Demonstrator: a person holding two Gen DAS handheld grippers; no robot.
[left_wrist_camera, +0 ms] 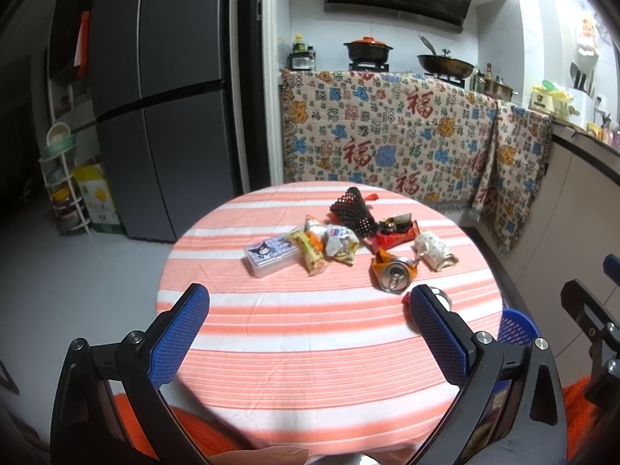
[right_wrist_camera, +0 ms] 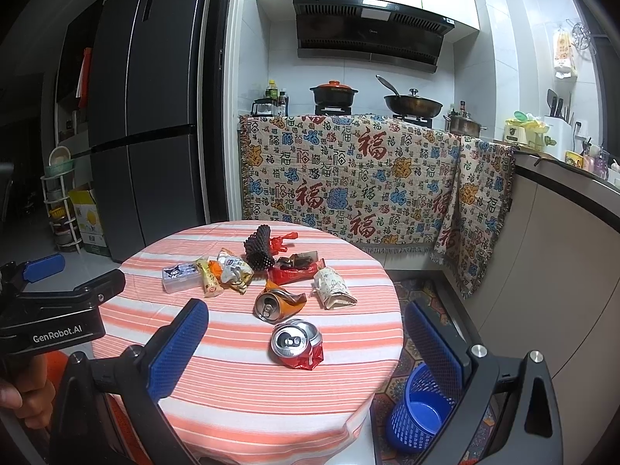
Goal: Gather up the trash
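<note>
Lying nearest the table's [right_wrist_camera: 217, 395] near right edge, the crushed red can [right_wrist_camera: 297, 344] sits straight ahead between the spread fingers of the right gripper [right_wrist_camera: 306, 333], its top facing up; the left gripper [left_wrist_camera: 310, 302], jaws also apart and empty, hovers further left. The blue basket [right_wrist_camera: 420, 412] stands on the floor just past that edge, with bare cloth around the can

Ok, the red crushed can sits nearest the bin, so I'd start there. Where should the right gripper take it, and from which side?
Probably grip the red can across its round silver top end, which looks least crumpled. It lies tilted with that end facing the camera, crushed red body nearer the table edge. Bring the open right gripper down from above and the near side, one finger either side of the rim.
</note>
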